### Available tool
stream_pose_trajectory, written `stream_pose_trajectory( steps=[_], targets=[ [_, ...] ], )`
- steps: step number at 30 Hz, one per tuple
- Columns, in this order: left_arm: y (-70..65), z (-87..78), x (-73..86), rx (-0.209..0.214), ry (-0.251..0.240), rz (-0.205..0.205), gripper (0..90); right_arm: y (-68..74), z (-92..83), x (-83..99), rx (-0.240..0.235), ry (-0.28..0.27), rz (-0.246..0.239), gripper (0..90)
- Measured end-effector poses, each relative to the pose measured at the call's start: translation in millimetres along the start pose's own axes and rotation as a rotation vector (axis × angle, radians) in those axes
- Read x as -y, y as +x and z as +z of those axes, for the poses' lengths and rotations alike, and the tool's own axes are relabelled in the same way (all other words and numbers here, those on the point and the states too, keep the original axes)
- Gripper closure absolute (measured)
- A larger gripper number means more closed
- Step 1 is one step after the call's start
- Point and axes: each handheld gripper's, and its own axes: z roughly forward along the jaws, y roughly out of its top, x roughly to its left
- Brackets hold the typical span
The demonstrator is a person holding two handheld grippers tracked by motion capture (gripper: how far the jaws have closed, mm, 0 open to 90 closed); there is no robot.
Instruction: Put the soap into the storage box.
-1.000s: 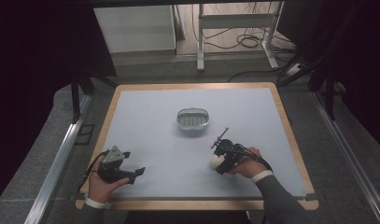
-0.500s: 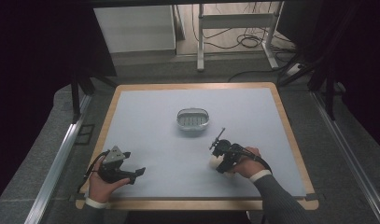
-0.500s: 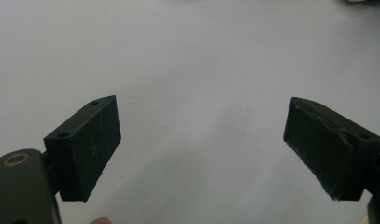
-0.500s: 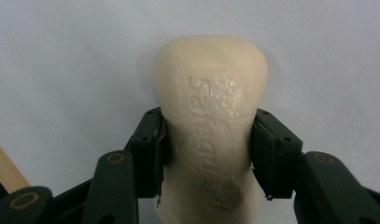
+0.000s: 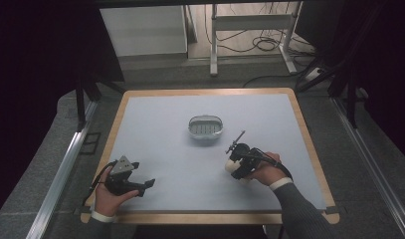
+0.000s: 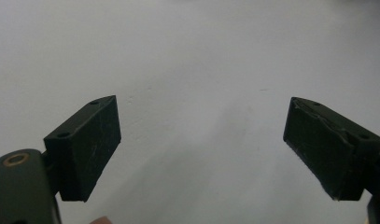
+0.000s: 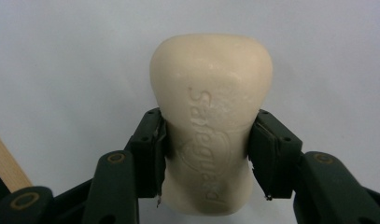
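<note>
The person sits at the near edge of the table (image 5: 140, 107), which has a pale blue-grey top and a wooden border. The right gripper (image 7: 206, 154) has its two black jaws pressed on both sides of a cream bar of soap (image 7: 211, 116), and the word "Safeguard" is stamped on its face. In the high view this right gripper (image 5: 236, 163) is at about 4 o'clock from the table centre, and the soap (image 5: 233, 167) shows as a pale piece under the right hand (image 5: 263, 170). I cannot tell if the soap touches the table surface or is lifted a little.

The left gripper (image 6: 201, 149) has its jaws spread wide, with nothing between them but the bare table top. In the high view the left gripper (image 5: 124, 178) is at about 7 o'clock, near the front edge, held by the left hand (image 5: 109, 195).

A small oval soap dish (image 5: 205, 127) stands near the table centre, at about 11 o'clock from the right gripper and apart from it.
</note>
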Motion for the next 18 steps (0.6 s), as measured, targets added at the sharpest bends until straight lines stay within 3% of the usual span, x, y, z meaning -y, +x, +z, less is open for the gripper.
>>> stream_pose_trajectory(
  steps=[18],
  targets=[
    [-0.4,1.1,0.0,0.000,0.005,0.003,11.7,-13.1,-26.4,-7.3,0.030,-0.076,0.007,49.5]
  ],
)
